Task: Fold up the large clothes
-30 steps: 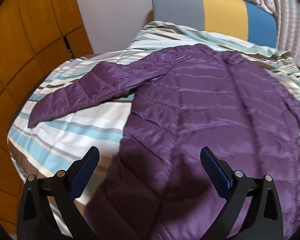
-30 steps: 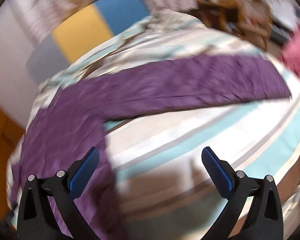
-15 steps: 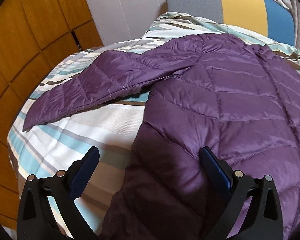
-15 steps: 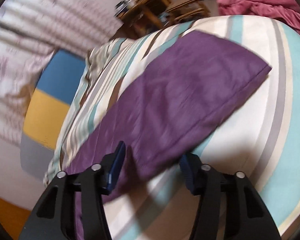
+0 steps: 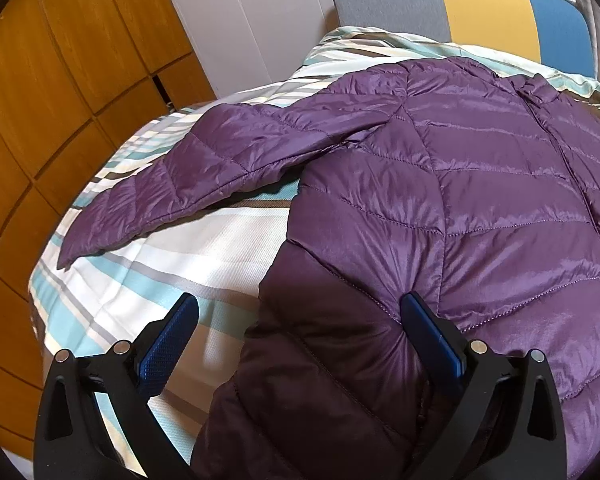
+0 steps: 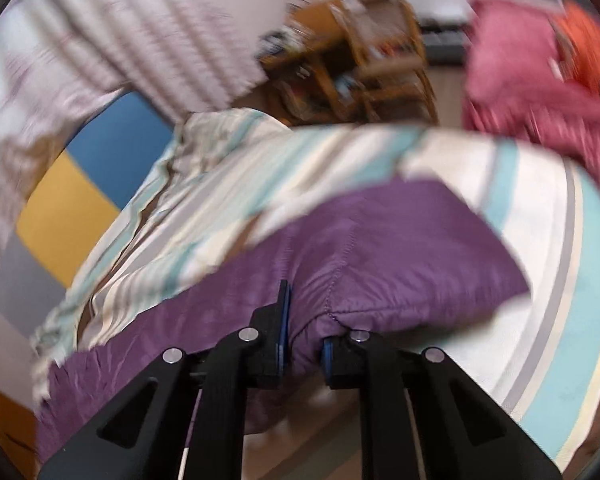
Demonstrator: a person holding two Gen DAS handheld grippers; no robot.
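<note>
On the striped bed (image 5: 148,280) lies a glossy purple quilted jacket (image 5: 480,200), one sleeve stretched sideways, the left tool (image 5: 300,320) spread wide over its hem, the right tool (image 6: 304,344) pinching the other sleeve (image 6: 380,248).

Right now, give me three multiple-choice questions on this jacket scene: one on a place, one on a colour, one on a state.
1. Where does the jacket lie?
A. on a striped bedspread
B. on a chair
C. on the floor

2. What colour is the jacket?
A. red
B. purple
C. green

3. How is the right hand-held gripper?
A. wide open over bare bedding
B. shut on a sleeve
C. out of view

Answers:
1 A, striped bedding shows around the jacket.
2 B, its quilted fabric is purple in both views.
3 B, purple sleeve fabric bunches between the pads.
</note>
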